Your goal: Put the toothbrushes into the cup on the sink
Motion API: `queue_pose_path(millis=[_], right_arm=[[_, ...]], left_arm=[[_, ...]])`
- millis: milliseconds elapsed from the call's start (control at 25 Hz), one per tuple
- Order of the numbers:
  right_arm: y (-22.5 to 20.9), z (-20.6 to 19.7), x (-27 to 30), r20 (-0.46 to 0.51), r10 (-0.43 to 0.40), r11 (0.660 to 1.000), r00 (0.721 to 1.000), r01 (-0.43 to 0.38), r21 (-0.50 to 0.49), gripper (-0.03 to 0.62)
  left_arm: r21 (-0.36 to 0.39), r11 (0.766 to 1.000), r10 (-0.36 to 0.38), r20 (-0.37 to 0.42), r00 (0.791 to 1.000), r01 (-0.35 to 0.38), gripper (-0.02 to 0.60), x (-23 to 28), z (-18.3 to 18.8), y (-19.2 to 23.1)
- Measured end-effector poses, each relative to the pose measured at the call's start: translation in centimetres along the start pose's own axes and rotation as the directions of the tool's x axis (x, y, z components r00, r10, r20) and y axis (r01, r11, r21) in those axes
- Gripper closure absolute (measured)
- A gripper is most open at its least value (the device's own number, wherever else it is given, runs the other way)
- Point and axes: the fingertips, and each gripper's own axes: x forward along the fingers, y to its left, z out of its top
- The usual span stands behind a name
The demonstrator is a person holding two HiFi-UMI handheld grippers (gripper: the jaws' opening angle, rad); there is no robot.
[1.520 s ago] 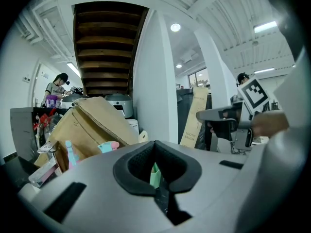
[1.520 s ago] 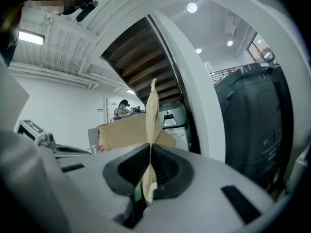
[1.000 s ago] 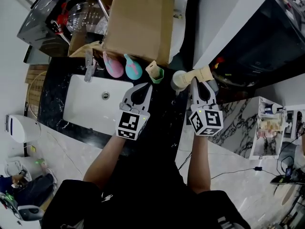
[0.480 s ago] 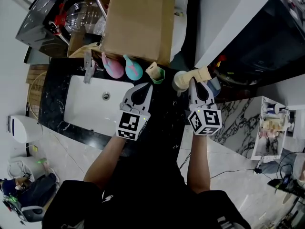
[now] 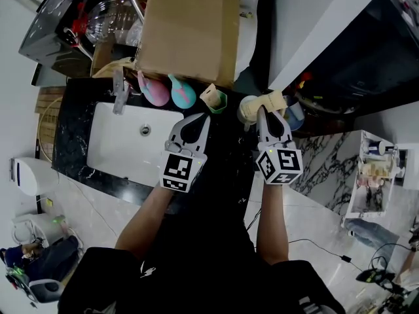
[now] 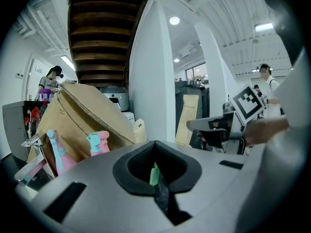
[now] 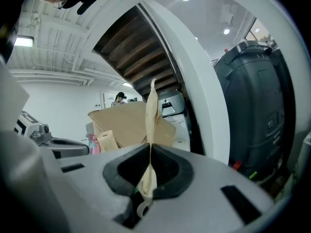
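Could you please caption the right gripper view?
Right gripper with jaws shut on a thin beige packet, cardboard box behind.

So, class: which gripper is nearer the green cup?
Left. The left gripper points at the green cup from close by; the right gripper, holding a beige packet, is farther to its right.

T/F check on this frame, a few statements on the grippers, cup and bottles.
1. The right gripper is shut on a beige toothbrush packet. True.
2. The left gripper holds a packet. False: its jaws are shut with nothing between them.
3. The green cup has a second packet standing in it. True.
4. The pink spray bottle and the teal spray bottle lie in the sink basin. False: they are behind it, by the cardboard box.
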Motion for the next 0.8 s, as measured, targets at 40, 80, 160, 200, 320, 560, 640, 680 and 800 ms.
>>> queue_pose_path(millis=[40,80,160,200,320,560,640,680,800], right_arm=[[0.0,-0.1,0.0,-0.002,0.0,1.0,1.0,0.0,0.003,0.579],[-0.1,-0.2,0.1,-0.003,0.001,1.0,1.0,-0.001,0.007,0.579],[-0.1,-0.5,0.2,-0.007,0.002,1.0,1.0,-0.002,0.018,0.579],[-0.2,-0.7,0.3,-0.01,0.002,1.0,1.0,-0.001,0.022,0.579],[-0.4,-1.3,0.5,-0.024,-0.003,1.0,1.0,0.004,0.027,0.579],[-0.8,-2.7,0.9,-0.055,-0.008,0.999,0.998,0.01,0.039,0.579],[-1.0,-3.1,1.1,-0.068,-0.009,0.999,0.998,0.012,0.044,0.579],[-1.0,-3.4,1.3,-0.075,-0.008,0.999,0.997,0.012,0.046,0.579],[-1.1,-4.1,1.6,-0.101,-0.009,0.999,0.995,0.013,0.039,0.579]], left_arm=[[-0.002,1.0,-0.001,0.0,1.0,0.001,0.58,0.1,0.0,0.0],[-0.003,1.0,-0.001,-0.001,1.0,0.001,0.58,0.1,-0.1,-0.1],[-0.002,1.0,-0.004,-0.005,1.0,0.004,0.58,0.2,-0.2,-0.1],[-0.001,1.0,-0.005,-0.007,1.0,0.005,0.58,0.3,-0.3,-0.1],[-0.001,1.0,-0.008,-0.014,1.0,0.008,0.58,0.5,-0.7,0.0],[-0.006,1.0,-0.015,-0.021,1.0,0.015,0.58,0.8,-1.1,-0.2],[-0.006,1.0,-0.018,-0.023,1.0,0.017,0.58,0.9,-1.2,-0.2],[-0.006,1.0,-0.018,-0.024,1.0,0.018,0.58,0.9,-1.2,-0.2],[-0.007,1.0,-0.02,-0.025,0.999,0.02,0.58,0.9,-1.4,-0.2]])
